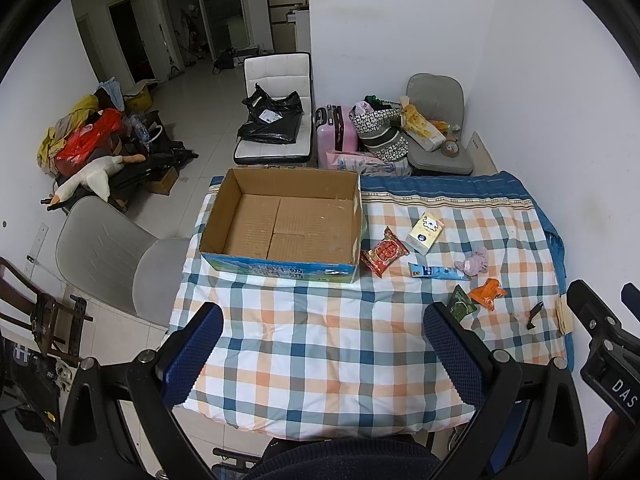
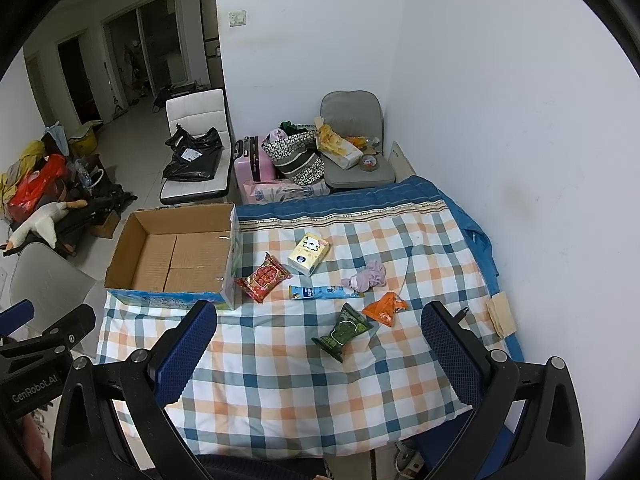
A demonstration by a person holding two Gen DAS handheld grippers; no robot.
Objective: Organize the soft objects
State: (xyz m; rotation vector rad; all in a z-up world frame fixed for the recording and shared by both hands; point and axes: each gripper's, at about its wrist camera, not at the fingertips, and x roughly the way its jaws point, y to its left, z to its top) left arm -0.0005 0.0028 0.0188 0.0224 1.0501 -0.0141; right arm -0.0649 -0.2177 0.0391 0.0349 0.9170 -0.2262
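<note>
An empty cardboard box [image 1: 280, 216] [image 2: 176, 252] stands at the table's far left on a checked quilt [image 1: 320, 340] [image 2: 320, 380]. To its right lie a red snack pack [image 1: 384, 251] [image 2: 263, 278], a tissue pack [image 1: 425, 231] [image 2: 309, 255], a blue tube pack [image 1: 438, 272] [image 2: 324, 292], a pink cloth [image 1: 474, 262] [image 2: 368, 276], an orange pack [image 1: 487, 294] [image 2: 385, 307] and a green pack [image 1: 462, 305] [image 2: 343, 331]. My left gripper [image 1: 320, 320] is open and empty above the quilt's near part. My right gripper [image 2: 320, 320] is open and empty, just short of the green pack.
A small black tool [image 1: 534, 315] and a beige pad [image 2: 501, 314] lie near the quilt's right edge by the wall. Chairs [image 1: 120, 256] [image 2: 356, 140], a pink suitcase [image 2: 252, 164], bags and floor clutter [image 1: 88, 140] surround the table.
</note>
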